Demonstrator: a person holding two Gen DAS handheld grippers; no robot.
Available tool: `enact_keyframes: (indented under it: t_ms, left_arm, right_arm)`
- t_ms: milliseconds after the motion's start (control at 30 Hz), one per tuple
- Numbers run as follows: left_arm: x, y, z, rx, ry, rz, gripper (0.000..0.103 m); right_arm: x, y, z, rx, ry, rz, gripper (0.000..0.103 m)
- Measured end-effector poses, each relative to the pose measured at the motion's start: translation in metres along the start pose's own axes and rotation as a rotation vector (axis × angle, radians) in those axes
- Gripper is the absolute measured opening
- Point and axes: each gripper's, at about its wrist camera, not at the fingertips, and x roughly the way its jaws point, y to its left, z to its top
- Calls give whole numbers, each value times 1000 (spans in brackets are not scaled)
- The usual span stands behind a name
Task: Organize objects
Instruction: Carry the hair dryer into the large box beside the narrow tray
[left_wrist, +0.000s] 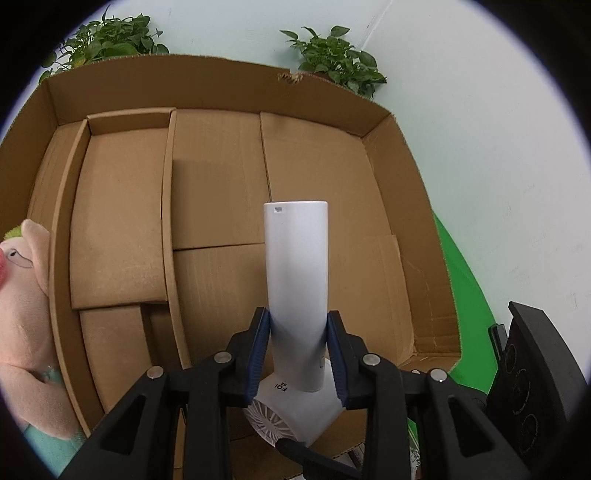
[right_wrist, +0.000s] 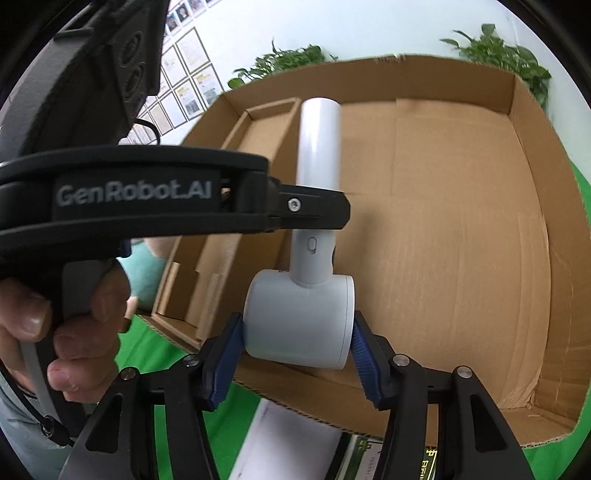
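A white handheld dryer (left_wrist: 296, 266) is held over the open cardboard box (left_wrist: 402, 229), clamped by both claws: its handle is pinched between the blue pads of the left claw (left_wrist: 298, 354), and its round head is gripped end to end by the right claw (right_wrist: 297, 363). The box floor below the dryer is bare cardboard, with a narrow cardboard divider tray (left_wrist: 122, 206) seated along the box's left side. A pink plush toy (left_wrist: 26, 295) is seen just outside the box's left wall, and potted plants (left_wrist: 332, 55) behind its far wall.
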Motion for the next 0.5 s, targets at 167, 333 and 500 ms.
enact_keyframes:
  t_ms: [167, 333, 500]
  left_arm:
    - [6, 4, -3, -4, 19, 9, 30]
    - [6, 5, -1, -17, 35, 10, 30]
    - [-8, 4, 3, -29, -13, -12, 32]
  right_arm:
    - [12, 0, -2, 24, 25, 8, 54]
    - [15, 6, 4, 34, 25, 3, 54]
    - [20, 11, 8, 66, 29, 26, 55]
